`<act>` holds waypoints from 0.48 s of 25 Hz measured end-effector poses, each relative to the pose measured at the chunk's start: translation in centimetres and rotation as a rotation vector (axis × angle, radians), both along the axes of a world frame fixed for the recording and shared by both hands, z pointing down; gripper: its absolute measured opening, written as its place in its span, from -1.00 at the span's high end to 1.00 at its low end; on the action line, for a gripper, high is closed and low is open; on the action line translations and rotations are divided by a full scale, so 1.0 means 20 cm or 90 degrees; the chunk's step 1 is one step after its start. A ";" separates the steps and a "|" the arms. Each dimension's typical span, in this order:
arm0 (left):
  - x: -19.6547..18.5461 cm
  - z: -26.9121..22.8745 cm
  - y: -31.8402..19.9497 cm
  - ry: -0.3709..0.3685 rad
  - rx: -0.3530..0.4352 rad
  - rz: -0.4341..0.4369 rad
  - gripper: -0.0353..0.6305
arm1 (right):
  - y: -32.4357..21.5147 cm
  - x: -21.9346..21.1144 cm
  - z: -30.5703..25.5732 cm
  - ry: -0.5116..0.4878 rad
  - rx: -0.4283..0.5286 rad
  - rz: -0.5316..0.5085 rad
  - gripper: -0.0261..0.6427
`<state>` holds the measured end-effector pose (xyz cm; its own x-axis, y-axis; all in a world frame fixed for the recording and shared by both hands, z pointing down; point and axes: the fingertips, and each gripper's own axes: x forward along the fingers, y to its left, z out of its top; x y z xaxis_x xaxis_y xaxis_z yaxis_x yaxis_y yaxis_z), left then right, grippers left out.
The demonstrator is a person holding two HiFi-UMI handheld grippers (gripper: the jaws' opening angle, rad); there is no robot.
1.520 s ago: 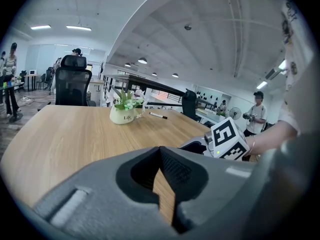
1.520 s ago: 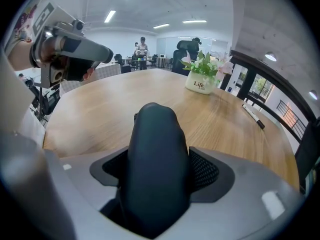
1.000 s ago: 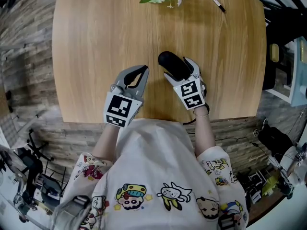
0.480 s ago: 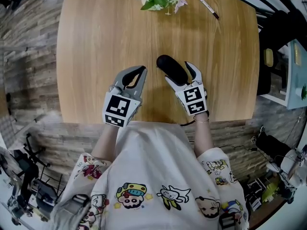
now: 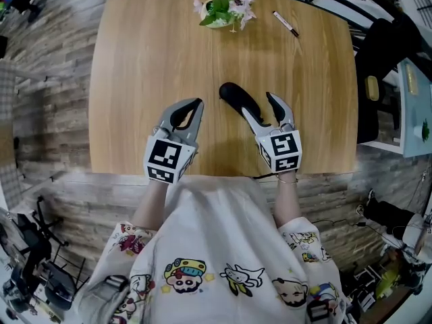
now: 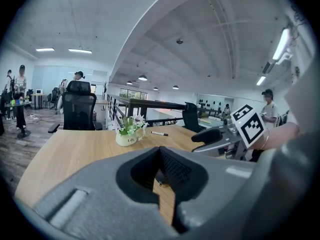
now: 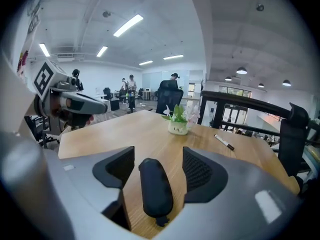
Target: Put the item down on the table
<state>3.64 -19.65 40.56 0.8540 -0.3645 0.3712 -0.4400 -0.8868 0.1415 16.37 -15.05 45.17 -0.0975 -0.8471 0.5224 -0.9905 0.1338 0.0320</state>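
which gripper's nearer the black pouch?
Right. The right gripper has the black pouch between its closing jaws, pads not touching it; the left gripper sits shut, apart on the pouch's left.

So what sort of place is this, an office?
Probably an open-plan office or lab: a wooden table with a flower pot, black swivel chairs, strip lights on a high ceiling, and people standing further back.

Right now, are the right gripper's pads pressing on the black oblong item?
No: the black oblong item lies on the wooden table between the closing jaws of the right gripper, wood showing either side.
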 end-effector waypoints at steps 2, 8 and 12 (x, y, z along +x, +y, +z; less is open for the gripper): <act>-0.02 -0.04 0.02 0.006 0.011 -0.007 0.89 | 0.02 0.00 -0.08 -0.005 0.030 0.009 0.04; -0.09 -0.14 0.09 0.035 0.025 -0.037 0.89 | 0.12 -0.02 -0.26 -0.008 0.094 0.026 0.34; -0.12 -0.17 0.13 0.038 0.034 -0.049 0.89 | 0.20 -0.02 -0.35 -0.045 0.142 0.045 0.52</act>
<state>1.30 -17.02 37.19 0.8427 -0.4477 0.2991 -0.4991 -0.8579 0.1221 16.05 -11.15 38.13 -0.0643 -0.9466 0.3159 -0.9979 0.0621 -0.0168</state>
